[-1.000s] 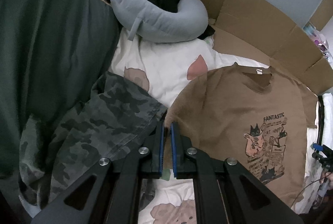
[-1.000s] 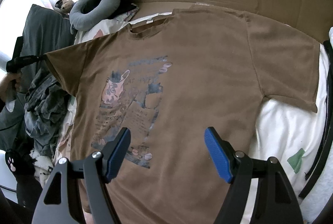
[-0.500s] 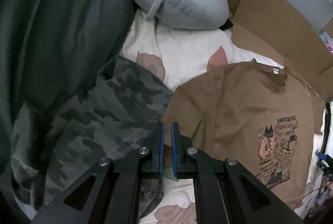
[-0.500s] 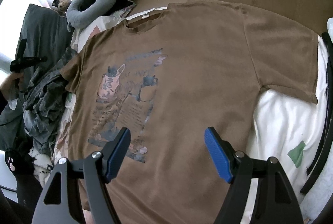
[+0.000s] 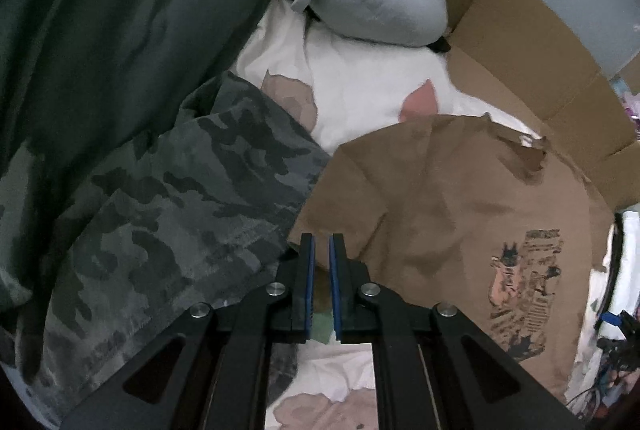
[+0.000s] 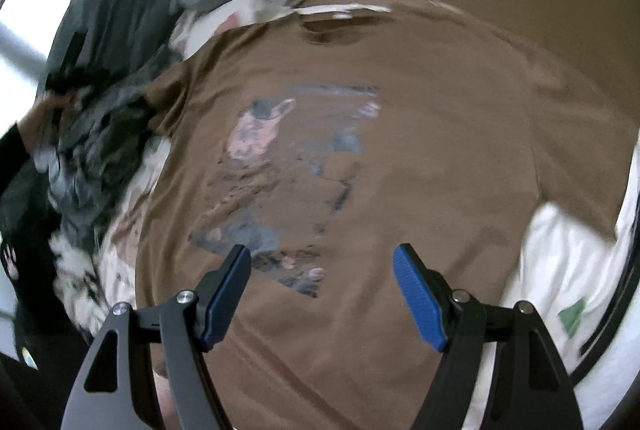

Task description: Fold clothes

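A brown T-shirt (image 6: 420, 150) with a cartoon print (image 6: 280, 166) lies spread face up on the bed, collar towards the cardboard. In the left wrist view the same T-shirt (image 5: 460, 230) lies at the right, its left sleeve (image 5: 360, 198) slack and flat. My left gripper (image 5: 320, 242) hangs over that sleeve's corner, its blue pads a narrow slit apart, and I see no cloth pinched between them. Over the shirt's lower half, just below the print, my right gripper (image 6: 322, 270) stands wide open and holds nothing. The right wrist view is motion-blurred.
A camouflage garment (image 5: 180, 230) is heaped left of the sleeve, against a dark green cushion (image 5: 100, 30). A grey U-shaped pillow (image 5: 360, 2) and flattened cardboard (image 5: 520, 50) lie at the far side. White printed bedsheet (image 5: 360, 82) shows between them. Cables (image 5: 616, 330) lie at the right edge.
A second ago the left gripper held the sleeve pulled out taut; the sleeve now lies slack. The right gripper has swung over the shirt, still open.
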{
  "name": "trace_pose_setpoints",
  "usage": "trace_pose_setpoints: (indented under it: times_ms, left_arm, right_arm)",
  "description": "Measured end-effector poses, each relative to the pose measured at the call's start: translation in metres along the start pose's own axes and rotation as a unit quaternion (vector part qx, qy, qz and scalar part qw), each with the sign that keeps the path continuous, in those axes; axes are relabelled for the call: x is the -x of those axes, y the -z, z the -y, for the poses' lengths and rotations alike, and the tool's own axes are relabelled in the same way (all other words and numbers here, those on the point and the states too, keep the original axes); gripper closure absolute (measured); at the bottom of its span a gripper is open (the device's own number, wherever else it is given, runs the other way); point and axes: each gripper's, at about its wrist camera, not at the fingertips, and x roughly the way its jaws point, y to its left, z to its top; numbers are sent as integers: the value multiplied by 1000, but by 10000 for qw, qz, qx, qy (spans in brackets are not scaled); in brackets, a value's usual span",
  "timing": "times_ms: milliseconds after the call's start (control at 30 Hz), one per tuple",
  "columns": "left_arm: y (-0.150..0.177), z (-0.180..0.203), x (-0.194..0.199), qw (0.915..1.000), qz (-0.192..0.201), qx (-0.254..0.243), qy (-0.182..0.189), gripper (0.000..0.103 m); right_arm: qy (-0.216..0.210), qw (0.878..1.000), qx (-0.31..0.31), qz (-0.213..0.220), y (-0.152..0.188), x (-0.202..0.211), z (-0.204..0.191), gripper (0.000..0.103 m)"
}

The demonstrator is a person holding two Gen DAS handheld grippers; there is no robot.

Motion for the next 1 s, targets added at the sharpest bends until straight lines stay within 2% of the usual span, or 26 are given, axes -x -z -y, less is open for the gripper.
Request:
trace_pose_setpoints:
  times_ms: [33,100,333,533,600,833,1000]
  left_arm:
    - [1,0,4,10000,30,8,36,56]
    - [5,1,13,9999,108,21,84,33]
    - [7,-7,29,9989,232,101,386,33]
    - [8,-15,19,9983,309,166,473,33]
    - [8,-16,14,9984,323,34,456,33]
    - [5,-23,-18,9980,140,-233,575,34]
    - [-2,-31,-36,9967,4,-355,735,34]
  right_arm:
    - [16,9999,131,-19,-3,3,-9,30]
    - [3,9994,343,-29,-11,11,-29,30]
    - [-58,9942,1065,-169,-45,8,-95,30]
    - [-46,9911,1325,146,-72,-13,-128,30]
    - [-167,9902,1367,217,-77,-30,-139,31]
    - [-615,9857,1520,379,-88,-97,-182,47]
    - [-797,9861,1418,342,-102,-141,-212,48]
